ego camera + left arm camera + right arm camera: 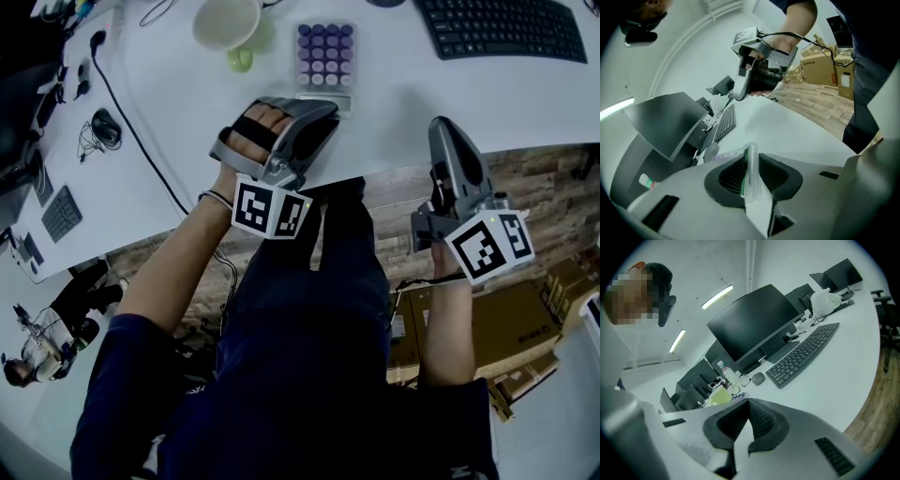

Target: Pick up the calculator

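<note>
White desk [403,94], 12 o'clock: your left gripper [323,108] clamps the calculator [325,56] by its near rim only. Thin bite, may pivot out on lift. Right gripper [448,131] closed, empty.

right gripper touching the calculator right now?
No. In the head view the right gripper sits over the desk edge, clearly apart from the calculator to its left.
</note>
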The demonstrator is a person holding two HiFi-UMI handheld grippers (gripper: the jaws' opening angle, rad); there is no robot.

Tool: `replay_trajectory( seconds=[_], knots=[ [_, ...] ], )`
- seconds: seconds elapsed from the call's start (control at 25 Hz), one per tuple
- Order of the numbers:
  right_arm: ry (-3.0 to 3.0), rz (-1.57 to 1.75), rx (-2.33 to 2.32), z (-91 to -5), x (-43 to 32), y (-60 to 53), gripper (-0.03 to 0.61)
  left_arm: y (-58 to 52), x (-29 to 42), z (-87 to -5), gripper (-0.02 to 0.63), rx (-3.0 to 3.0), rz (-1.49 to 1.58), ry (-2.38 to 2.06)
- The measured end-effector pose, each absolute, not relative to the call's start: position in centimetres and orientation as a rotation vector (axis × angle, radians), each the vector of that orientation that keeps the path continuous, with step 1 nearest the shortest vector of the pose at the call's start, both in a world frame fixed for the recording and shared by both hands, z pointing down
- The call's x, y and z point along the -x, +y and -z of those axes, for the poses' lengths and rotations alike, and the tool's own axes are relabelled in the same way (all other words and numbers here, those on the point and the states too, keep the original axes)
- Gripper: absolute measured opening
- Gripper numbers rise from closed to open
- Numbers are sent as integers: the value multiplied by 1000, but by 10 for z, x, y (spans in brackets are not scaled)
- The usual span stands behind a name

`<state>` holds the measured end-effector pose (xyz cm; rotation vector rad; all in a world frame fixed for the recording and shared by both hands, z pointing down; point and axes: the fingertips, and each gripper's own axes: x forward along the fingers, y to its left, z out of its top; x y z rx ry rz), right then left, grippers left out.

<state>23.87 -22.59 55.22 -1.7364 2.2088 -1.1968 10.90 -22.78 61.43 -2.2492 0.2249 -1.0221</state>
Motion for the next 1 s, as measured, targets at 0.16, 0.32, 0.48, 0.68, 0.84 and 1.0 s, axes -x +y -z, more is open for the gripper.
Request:
replay_trajectory(
  seconds=[0.16,0.32,0.48,0.68,0.84,1.0],
  knots=[
    [2236,1163,1724,-544,-237,-230,4,-227,-110,-609,101,2224,1003,206],
    [2211,1168,1741,-538,-240,-229,4,-229,-112,-599,95,2213,983,199],
    [2215,1139,1747,-526,-240,-231,4,-233,-113,-590,94,2209,975,201],
    [2222,1095,1758,-508,-241,-234,4,-236,-113,-572,94,2198,949,212],
    [2227,1051,1761,-492,-241,-235,5,-238,-116,-551,94,2184,911,226],
    [2232,1006,1764,-471,-239,-239,5,-244,-118,-525,92,2167,866,248]
  ],
)
